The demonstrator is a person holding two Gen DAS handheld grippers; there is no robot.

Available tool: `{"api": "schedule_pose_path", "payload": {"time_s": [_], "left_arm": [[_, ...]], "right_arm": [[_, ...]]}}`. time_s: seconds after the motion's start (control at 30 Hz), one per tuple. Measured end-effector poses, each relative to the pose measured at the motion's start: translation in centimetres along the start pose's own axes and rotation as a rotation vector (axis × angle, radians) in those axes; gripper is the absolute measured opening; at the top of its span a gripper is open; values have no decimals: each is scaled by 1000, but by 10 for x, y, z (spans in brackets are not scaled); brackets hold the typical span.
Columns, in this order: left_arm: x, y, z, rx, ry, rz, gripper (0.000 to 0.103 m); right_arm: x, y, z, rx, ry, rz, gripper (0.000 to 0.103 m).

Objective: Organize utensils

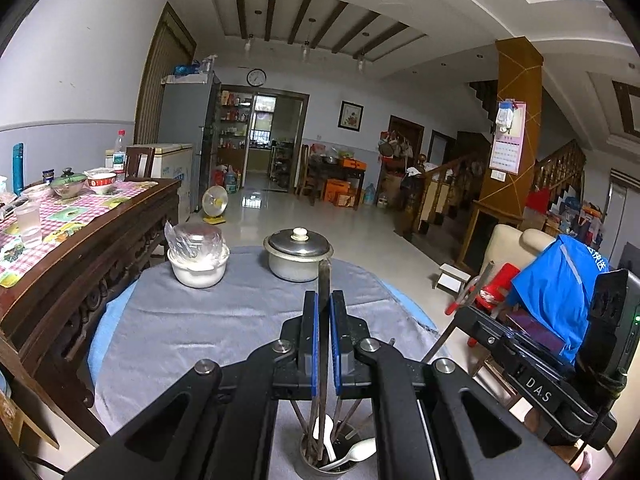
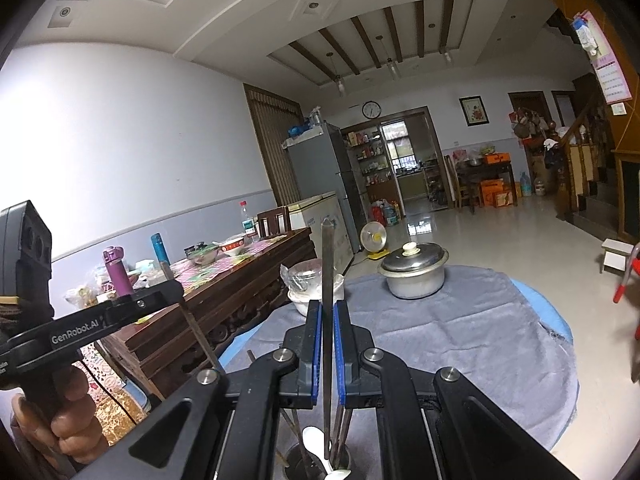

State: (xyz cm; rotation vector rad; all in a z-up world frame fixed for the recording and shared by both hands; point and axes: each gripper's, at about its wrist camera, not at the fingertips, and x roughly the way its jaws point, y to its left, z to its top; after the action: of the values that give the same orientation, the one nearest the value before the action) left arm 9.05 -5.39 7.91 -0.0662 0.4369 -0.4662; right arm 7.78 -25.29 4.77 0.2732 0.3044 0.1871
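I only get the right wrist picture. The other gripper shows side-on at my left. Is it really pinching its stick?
Observer: Yes. From its own camera, the left gripper is shut on a chopstick that stands upright between its blue pads.
Operator: What lies under it?
Observer: A metal cup with white spoons and more sticks.
Operator: Anything past my right edge?
Observer: A blue jacket draped over a cream chair.

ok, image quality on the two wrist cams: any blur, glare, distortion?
Left wrist: sharp, heavy fisheye bend, dark corners, floor glare by the fan. Right wrist: same bend, bright washed wall, blurred red item at right edge.
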Motion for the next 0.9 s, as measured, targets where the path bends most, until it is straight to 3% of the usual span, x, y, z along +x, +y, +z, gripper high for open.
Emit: {"api": "schedule_pose_path", "payload": {"time_s": [0.9], "left_arm": [[12,9,-8,-23,51,-4,5]], "right_arm": [[12,5,-10,-2,41,7,7]]}}
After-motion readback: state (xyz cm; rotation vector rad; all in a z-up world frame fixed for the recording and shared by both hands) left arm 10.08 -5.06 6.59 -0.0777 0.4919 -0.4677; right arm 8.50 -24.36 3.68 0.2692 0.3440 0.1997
